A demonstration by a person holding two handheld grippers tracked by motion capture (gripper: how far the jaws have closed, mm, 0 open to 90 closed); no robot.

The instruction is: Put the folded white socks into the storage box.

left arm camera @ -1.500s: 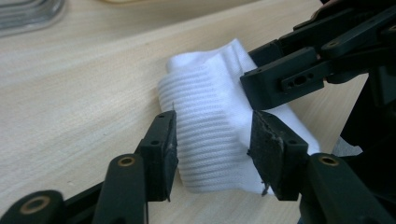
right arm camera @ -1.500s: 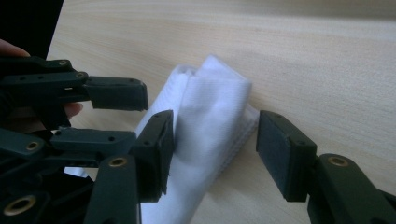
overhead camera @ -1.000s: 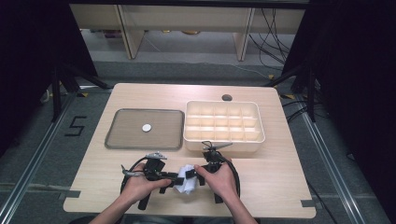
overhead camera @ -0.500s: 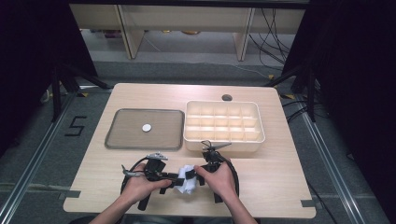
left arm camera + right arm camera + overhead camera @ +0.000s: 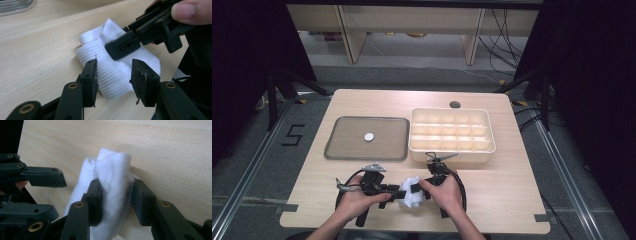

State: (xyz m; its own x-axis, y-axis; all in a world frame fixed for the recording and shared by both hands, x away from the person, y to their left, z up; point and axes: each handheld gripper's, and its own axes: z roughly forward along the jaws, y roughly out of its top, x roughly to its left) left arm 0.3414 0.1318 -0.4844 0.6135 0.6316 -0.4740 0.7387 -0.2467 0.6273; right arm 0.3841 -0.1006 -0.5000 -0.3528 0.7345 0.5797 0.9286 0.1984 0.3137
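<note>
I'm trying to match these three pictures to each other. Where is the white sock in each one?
High view: the white sock lies near the table's front edge, between the person's two hands.
Left gripper view: the sock is at the centre, just beyond the two near jaws.
Right gripper view: the sock rises at the centre, between the near jaws.
Shared landmark: the pale wooden table.
</note>
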